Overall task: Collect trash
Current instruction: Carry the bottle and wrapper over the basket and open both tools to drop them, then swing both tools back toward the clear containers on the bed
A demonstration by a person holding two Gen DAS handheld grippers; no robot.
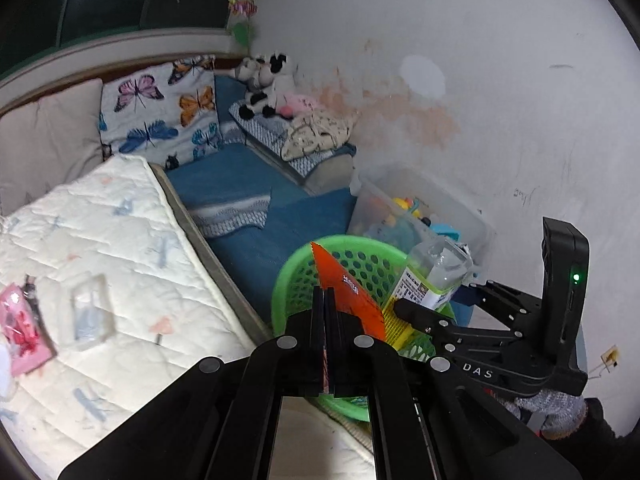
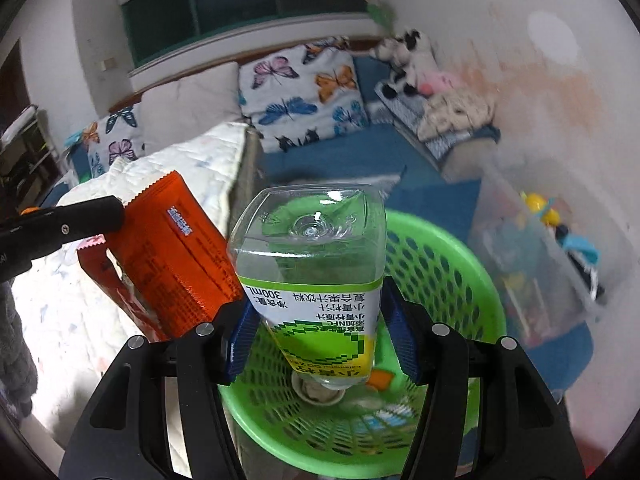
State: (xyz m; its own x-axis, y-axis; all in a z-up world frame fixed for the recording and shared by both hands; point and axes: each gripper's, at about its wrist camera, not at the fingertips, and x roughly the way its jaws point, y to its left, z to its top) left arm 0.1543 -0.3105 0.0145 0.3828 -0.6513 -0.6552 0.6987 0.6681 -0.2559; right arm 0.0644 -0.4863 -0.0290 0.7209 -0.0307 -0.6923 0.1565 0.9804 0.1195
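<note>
A green perforated basket (image 1: 296, 280) stands on the blue mat beside the mattress. My left gripper (image 1: 324, 296) is shut on a flat orange snack wrapper (image 1: 344, 292), which sticks up over the basket's near rim. In the right wrist view my right gripper (image 2: 320, 320) is shut on a clear bottle (image 2: 316, 264) with a green and white label, cap end toward the camera, hanging above the basket (image 2: 440, 256). The orange wrapper (image 2: 176, 248) and the left gripper (image 2: 108, 224) are just left of the bottle. Small scraps lie on the basket's bottom.
A white quilted mattress (image 1: 100, 240) carries a pink packet (image 1: 20, 328) and a clear plastic blister pack (image 1: 90, 312). A clear storage bin of toys (image 1: 420, 216) stands against the stained wall behind the basket. Butterfly pillows (image 1: 160, 112) and plush toys (image 1: 264, 84) lie further back.
</note>
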